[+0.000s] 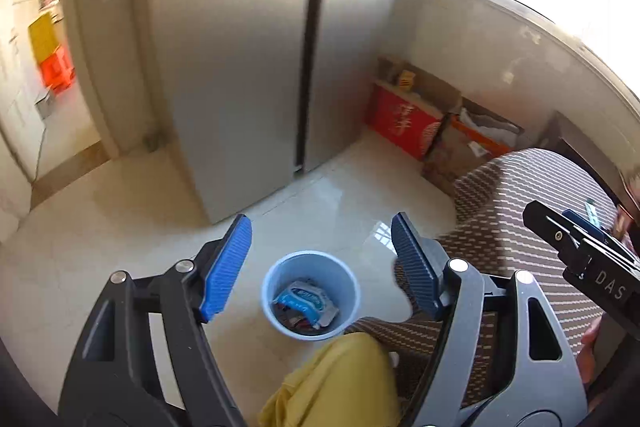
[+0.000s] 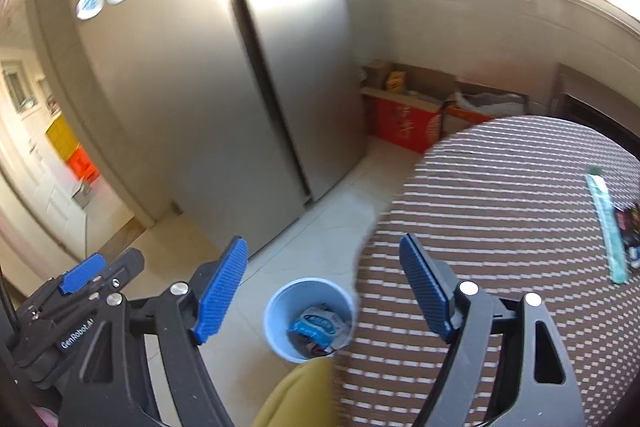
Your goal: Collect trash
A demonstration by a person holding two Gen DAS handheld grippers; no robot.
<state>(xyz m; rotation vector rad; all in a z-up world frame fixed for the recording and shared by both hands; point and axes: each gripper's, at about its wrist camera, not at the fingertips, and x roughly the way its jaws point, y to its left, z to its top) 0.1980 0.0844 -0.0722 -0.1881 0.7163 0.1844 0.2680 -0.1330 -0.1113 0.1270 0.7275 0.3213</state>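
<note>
Both my left gripper (image 1: 322, 263) and right gripper (image 2: 324, 287) stand wide open, empty, above the bin (image 1: 276, 279). Next: reach the green wrapper (image 2: 606, 223) on the table (image 2: 500, 187).

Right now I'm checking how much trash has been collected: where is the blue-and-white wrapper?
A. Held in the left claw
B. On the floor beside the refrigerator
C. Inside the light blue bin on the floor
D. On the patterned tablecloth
C: the blue-and-white wrapper lies inside the light blue bin on the floor, and both claws are open and empty.
</note>
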